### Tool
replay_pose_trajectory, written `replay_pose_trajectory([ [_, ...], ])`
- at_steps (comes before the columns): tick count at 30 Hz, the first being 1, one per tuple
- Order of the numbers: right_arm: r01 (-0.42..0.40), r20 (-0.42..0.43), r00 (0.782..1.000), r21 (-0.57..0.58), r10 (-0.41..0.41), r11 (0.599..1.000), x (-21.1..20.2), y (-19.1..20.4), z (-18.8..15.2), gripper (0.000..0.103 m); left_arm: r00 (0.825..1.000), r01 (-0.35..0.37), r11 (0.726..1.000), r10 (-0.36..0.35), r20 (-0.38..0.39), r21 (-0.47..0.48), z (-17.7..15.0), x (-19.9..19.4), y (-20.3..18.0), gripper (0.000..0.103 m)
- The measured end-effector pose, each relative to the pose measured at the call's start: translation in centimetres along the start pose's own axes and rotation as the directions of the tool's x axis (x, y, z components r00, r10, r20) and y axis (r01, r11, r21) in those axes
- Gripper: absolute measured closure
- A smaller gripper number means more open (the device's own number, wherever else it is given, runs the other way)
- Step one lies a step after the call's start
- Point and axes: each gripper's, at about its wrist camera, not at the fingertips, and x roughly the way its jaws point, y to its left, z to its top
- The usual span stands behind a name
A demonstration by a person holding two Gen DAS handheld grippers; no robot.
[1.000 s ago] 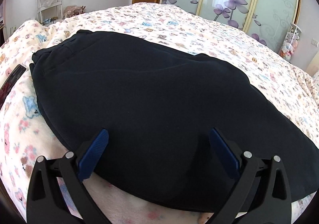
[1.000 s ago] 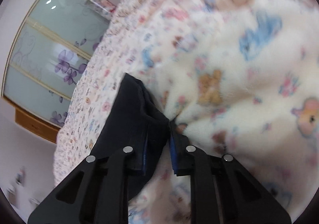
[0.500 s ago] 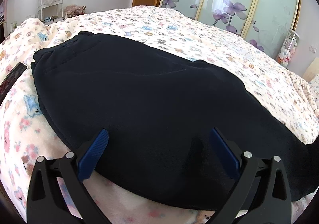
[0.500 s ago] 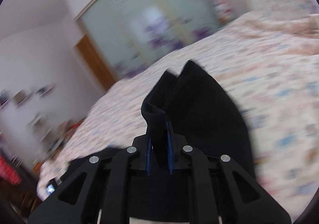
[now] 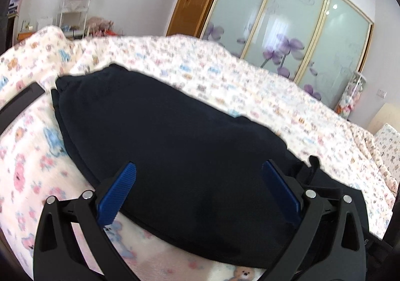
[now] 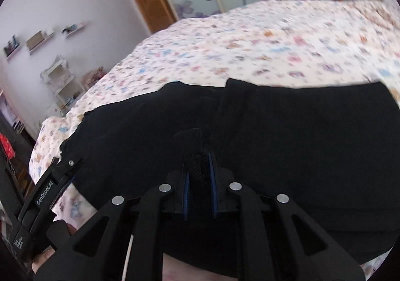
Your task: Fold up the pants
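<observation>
Meanwhile the right gripper pinches a fold of the black fabric pants lying on the floral-quilted bed; the left gripper hovers above them, fingers spread wide.

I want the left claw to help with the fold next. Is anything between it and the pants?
Nothing visible. The left claw is open with the black pants directly beneath and ahead of its fingers on the bedspread. The right claw is clamped on a fold of the pants, off to the side.
</observation>
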Motion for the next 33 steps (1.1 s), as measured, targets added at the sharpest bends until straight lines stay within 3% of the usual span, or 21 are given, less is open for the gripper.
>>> replay_pose_trajectory([
  [2,0.043,-0.100,0.994,-0.088,-0.052,0.995,1.9,1.0,-0.8,0.088,0.999,-0.002,1.000,0.001,0.044,0.017,0.1,-0.8,-0.3,0.002],
  [4,0.045,-0.115,0.991,-0.144,-0.062,0.989,2.4,1.7,-1.0,0.082,0.998,-0.008,1.000,0.006,0.067,0.028,0.1,-1.2,-0.4,0.002],
  [7,-0.100,-0.116,0.989,-0.084,0.090,0.991,0.9,1.5,-1.0,0.038,0.996,-0.012,1.000,0.011,0.084,0.005,0.3,-1.5,0.0,0.002],
  [8,-0.132,-0.088,0.988,-0.051,0.128,0.990,0.4,1.3,-1.0,0.035,0.996,-0.014,1.000,0.015,0.089,-0.011,0.4,-1.6,0.3,0.002],
  [10,-0.188,-0.055,0.980,0.031,0.190,0.982,0.0,0.7,-0.7,0.035,0.994,-0.021,0.999,0.025,0.103,-0.042,0.5,-1.8,0.7,0.002],
  [13,-0.212,-0.159,0.959,0.135,0.233,0.968,3.0,-0.1,-1.4,0.032,0.992,-0.032,0.997,0.040,0.119,-0.070,0.7,-2.0,1.5,0.002],
  [15,-0.236,-0.139,0.957,0.143,0.255,0.961,2.4,-0.6,-1.5,0.033,0.993,-0.039,0.996,0.048,0.111,-0.080,0.8,-1.9,1.9,0.002],
  [19,-0.315,-0.049,0.941,0.238,0.335,0.919,-2.4,-3.4,-2.4,0.032,0.998,0.005,0.992,0.003,0.063,-0.124,0.8,-1.4,3.0,0.002],
  [22,-0.328,0.035,0.944,0.216,0.328,0.920,-6.7,-5.3,-3.8,0.016,0.997,0.078,0.983,-0.077,0.014,-0.164,0.9,-1.1,4.0,0.002],
  [24,-0.330,0.079,0.944,0.180,0.321,0.927,-9.1,-6.9,-4.9,0.016,0.995,0.096,0.978,-0.102,-0.019,-0.184,1.3,-1.4,5.0,0.002],
  [27,-0.336,0.146,0.939,0.186,0.312,0.923,-10.7,-9.0,-6.1,0.016,0.985,0.145,0.950,-0.166,-0.055,-0.276,2.1,-2.2,8.5,0.002],
  [29,-0.374,0.165,0.926,0.260,0.341,0.890,-10.2,-10.1,-6.4,0.015,0.973,0.170,0.927,-0.212,-0.091,-0.336,2.7,-1.9,10.9,0.002],
  [31,-0.429,0.158,0.903,0.312,0.399,0.848,-9.1,-10.5,-6.2,0.015,0.956,0.179,0.898,-0.255,-0.144,-0.402,3.4,-1.0,13.5,0.002],
  [33,-0.432,0.132,0.902,0.311,0.412,0.847,-8.3,-9.9,-6.0,0.015,0.941,0.180,0.878,-0.285,-0.182,-0.444,4.0,-0.1,15.3,0.002],
])
